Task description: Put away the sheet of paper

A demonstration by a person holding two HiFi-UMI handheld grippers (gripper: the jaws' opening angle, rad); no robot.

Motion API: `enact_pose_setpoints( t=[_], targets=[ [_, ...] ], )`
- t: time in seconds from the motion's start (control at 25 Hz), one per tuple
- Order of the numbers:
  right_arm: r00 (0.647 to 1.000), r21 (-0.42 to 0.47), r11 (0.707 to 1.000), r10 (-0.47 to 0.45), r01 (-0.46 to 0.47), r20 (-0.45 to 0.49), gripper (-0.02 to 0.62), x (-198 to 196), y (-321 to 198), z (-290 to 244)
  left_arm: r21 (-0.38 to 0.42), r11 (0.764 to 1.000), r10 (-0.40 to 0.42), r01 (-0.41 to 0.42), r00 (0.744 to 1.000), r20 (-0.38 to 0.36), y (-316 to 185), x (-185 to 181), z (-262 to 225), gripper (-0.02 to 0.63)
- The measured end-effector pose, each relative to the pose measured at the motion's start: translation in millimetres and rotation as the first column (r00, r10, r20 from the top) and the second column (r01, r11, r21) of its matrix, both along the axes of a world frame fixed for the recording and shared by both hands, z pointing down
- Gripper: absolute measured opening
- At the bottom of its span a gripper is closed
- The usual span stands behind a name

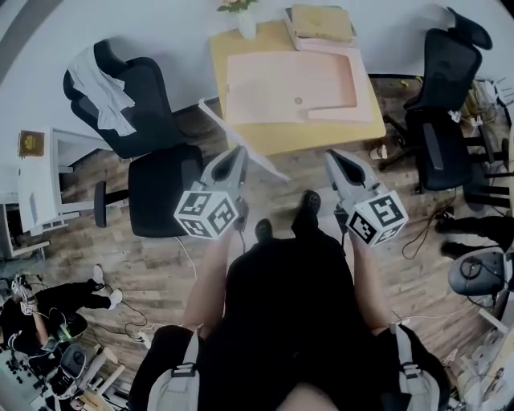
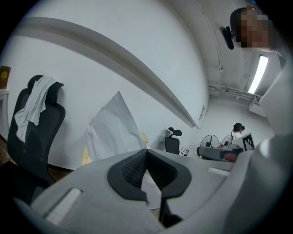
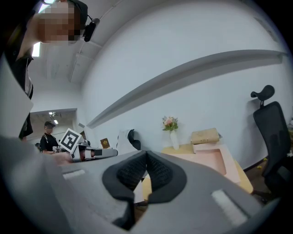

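The white sheet of paper [image 1: 269,167] hangs in the air in front of the yellow table [image 1: 321,136], pinched near its middle by my left gripper [image 1: 238,152]. In the left gripper view the jaws [image 2: 146,151] are shut on it, and the sheet [image 2: 114,130] rises bent and creased above them. A hand's width to the right, my right gripper [image 1: 332,156] is level with the left one. Its pads meet in the right gripper view [image 3: 145,153] with nothing held. A shallow pink tray [image 1: 281,80] [image 3: 215,157] lies on the table.
A vase of flowers [image 1: 246,22] and a stack of books [image 1: 321,22] stand at the table's far edge. Black office chairs sit left [image 1: 152,160] and right [image 1: 438,120]; the left one has a white cloth over it. Cables run over the wooden floor, and another person [image 1: 40,313] is at lower left.
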State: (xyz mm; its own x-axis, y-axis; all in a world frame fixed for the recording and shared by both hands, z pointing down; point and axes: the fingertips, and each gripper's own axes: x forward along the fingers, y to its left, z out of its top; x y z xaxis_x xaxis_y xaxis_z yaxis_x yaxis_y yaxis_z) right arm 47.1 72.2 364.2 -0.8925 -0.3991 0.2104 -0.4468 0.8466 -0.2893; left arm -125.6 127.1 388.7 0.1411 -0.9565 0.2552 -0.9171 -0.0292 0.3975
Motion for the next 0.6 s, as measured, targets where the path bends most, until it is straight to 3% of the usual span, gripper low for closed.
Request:
enact_pose_setpoints(
  t=[0.6],
  targets=[
    [0.995,-0.017,0.996,-0.090,0.091,0.033,0.002,43.8,-102.8,0.5,-0.014,0.999,-0.048,0.048,0.999,0.022,-99.9,61.3,-3.9,0.009]
  ],
)
